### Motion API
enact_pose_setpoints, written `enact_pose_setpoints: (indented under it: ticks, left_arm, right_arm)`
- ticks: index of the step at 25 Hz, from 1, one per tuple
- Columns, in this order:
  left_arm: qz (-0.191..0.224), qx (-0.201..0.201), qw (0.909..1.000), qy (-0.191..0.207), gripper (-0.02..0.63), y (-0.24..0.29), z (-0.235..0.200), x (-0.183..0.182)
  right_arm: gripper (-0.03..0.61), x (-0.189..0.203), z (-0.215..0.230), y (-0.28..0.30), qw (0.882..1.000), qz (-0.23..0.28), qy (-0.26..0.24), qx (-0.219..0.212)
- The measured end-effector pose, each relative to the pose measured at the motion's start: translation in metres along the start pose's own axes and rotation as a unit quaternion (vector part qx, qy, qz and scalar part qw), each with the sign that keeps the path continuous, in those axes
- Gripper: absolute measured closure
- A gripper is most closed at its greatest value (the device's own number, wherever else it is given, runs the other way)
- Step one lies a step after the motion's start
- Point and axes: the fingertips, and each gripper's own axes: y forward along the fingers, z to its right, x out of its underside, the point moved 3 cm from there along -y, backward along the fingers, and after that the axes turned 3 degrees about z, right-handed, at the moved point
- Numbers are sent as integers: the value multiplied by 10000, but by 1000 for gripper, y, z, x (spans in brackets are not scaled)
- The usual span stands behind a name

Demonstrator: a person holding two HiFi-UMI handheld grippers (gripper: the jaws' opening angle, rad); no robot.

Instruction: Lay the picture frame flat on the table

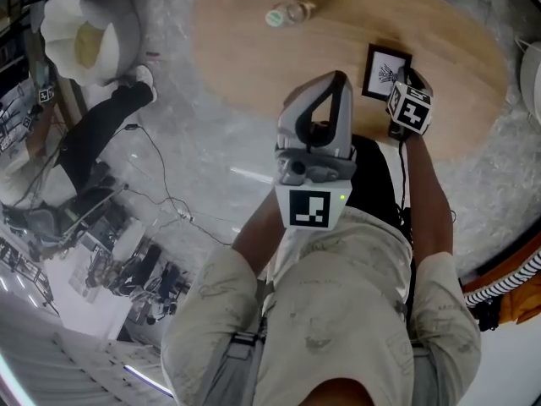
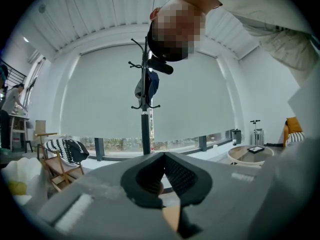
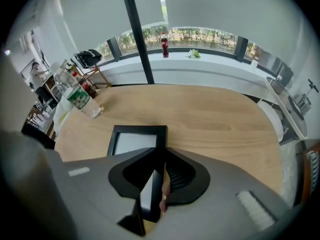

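The oval wooden table (image 1: 338,49) fills the upper part of the head view, with bare wood all round the work area; there is ample room for the step. The left gripper (image 1: 336,83) is held up in front of the body, pointing out across the room rather than at the table; its fingers (image 2: 182,176) meet at the tips with nothing between them, so I rate it idle and clear of the job. The right gripper (image 1: 399,87) points steeply down over the near edge of the table; its fingers (image 3: 181,176) are narrow and clamped on one side rail of the picture frame (image 3: 136,139), black-bordered, glass turned to the left. The frame hangs over the table in that grip; I cannot tell whether its far edge touches the wood. A clear plastic bottle (image 1: 289,13) lies on its side well apart, toward the far left; no obstruction. Recommended handling, in my judgement: bring the far edge down to the wood first; tip the frame over about that edge onto its back; lower slowly so the glass does not slap; release only once the frame rests flat, since the lower finger must slide out from beneath the rail.
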Motion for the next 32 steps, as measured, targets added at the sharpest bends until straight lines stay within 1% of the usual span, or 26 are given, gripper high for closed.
enact_pose_setpoints:
  ticks: [4, 15, 23, 27, 32]
  left_arm:
    - [-45, -22, 10000, -7, 609, -3, 0, 4]
    - [-181, -114, 9998, 30, 609, -11, -2, 17]
    - [-164, -96, 9998, 27, 609, -12, -3, 19]
    - [-130, -110, 9999, 9, 609, -13, -4, 16]
    - [-121, -93, 9999, 9, 609, -14, -5, 16]
  right_arm:
    - [508, 7, 1, 9, 10000, -83, -23, 13]
    - [509, 19, 8, 28, 9996, -238, 164, 24]
    - [509, 22, 11, 34, 9994, -296, 199, 23]
    - [506, 21, 11, 33, 9993, -313, 153, 122]
    - [503, 21, 13, 32, 9988, -332, 301, 180]
